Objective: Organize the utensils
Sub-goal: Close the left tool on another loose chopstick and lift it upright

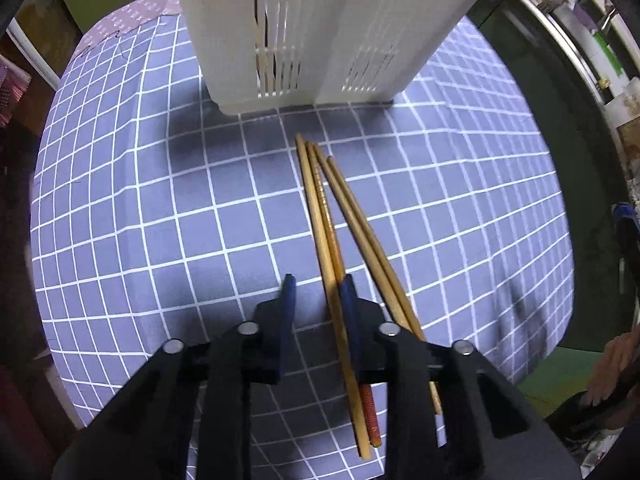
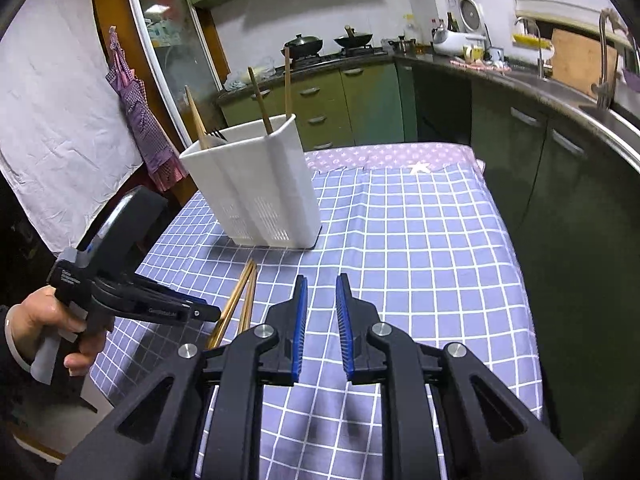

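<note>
Several wooden chopsticks [image 1: 320,208] lie together on the checked tablecloth [image 1: 160,220], their tips pointing at the white slotted utensil holder [image 1: 304,32]. My left gripper [image 1: 318,280] points down over their thick ends, and it is open. Two sticks run between its fingers close against the right finger [image 1: 349,292]; the others pass outside that finger. In the right wrist view a hand holds the left gripper [image 2: 210,314] over the chopsticks [image 2: 240,296]. My right gripper [image 2: 321,280] hovers above the cloth, open only a little with nothing between its blue pads. The holder [image 2: 256,188] has chopsticks [image 2: 260,100] and a fork [image 2: 218,134] standing in it.
The table [image 2: 420,240] ends in a drop at its left, right and near edges. Dark green kitchen cabinets [image 2: 520,128] and a sink counter run along the right, and a stove with pans [image 2: 328,46] stands behind. A checked apron [image 2: 136,112] hangs at the left.
</note>
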`<action>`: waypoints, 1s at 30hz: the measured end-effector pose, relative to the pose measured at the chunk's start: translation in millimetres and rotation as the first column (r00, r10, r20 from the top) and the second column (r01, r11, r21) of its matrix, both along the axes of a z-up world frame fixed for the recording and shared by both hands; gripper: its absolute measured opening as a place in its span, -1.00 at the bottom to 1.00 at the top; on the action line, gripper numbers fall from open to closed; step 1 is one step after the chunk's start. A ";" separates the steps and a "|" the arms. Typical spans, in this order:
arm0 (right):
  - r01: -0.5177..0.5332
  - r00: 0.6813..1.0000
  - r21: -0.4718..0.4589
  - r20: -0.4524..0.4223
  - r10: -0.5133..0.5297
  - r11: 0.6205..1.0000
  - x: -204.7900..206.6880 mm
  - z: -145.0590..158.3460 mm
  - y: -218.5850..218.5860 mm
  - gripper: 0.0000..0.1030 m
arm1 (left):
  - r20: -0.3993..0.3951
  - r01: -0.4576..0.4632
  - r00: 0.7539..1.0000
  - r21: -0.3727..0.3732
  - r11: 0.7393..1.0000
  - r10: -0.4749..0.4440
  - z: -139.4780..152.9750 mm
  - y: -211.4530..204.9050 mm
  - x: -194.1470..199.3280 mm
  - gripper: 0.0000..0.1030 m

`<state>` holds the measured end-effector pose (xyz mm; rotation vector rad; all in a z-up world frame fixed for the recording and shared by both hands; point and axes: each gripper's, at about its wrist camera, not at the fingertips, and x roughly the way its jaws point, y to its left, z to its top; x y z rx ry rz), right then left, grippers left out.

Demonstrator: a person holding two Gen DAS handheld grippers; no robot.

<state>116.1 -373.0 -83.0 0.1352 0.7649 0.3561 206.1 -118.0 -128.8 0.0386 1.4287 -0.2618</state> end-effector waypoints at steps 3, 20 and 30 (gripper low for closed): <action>-0.001 1.000 0.007 -0.004 0.001 1.000 7.4 5.1 2.5 -0.70 | -0.031 0.004 1.000 0.012 1.000 -0.004 -7.0 -5.4 1.4 -0.64; -0.009 0.997 -0.021 -0.072 0.007 1.000 21.3 -6.5 10.9 -0.58 | -0.049 -0.004 0.999 0.047 0.999 0.006 -18.3 -24.9 18.2 -0.86; -0.051 0.988 -0.048 -0.149 0.043 0.998 35.4 -31.6 32.2 -0.58 | 0.034 -0.014 0.999 0.000 1.000 0.014 7.0 -10.1 7.0 -0.87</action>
